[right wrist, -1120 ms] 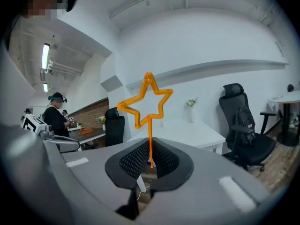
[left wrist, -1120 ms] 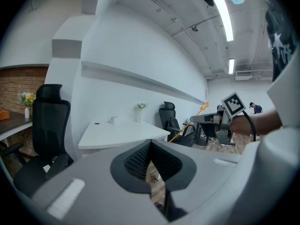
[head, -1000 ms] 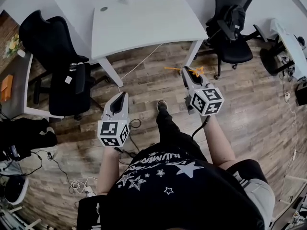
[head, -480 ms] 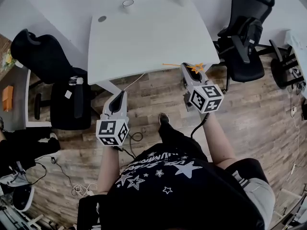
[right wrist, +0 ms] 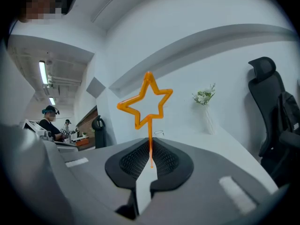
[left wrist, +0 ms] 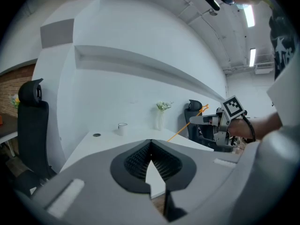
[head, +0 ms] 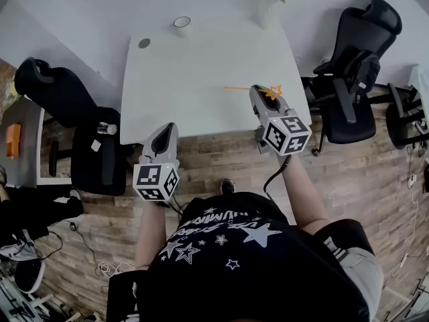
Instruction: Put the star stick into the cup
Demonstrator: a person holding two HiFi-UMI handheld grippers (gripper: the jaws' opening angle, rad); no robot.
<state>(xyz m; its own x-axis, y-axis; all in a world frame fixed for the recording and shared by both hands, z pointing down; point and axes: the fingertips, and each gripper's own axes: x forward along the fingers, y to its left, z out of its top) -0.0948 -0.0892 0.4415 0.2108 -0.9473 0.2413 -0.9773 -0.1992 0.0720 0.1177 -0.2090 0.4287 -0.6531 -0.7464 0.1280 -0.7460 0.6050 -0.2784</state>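
Right hand-held gripper [head: 258, 91] is pinching the star stick [right wrist: 150, 130] just under its star, keeping the long end free over the bench [head: 201, 79] for the cup [head: 181, 23] at 11 o'clock, while the left hand-held gripper [head: 169, 127] is idling, jaws together and empty, the vase [head: 268, 5] at 1 o'clock not blocking.

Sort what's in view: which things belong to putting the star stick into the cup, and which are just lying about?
Job in hand: star stick, clamped in the right hand-held gripper; cup near the far edge of the white table.
Lying about: vase of flowers; black office chairs; left hand-held gripper, shut and empty.
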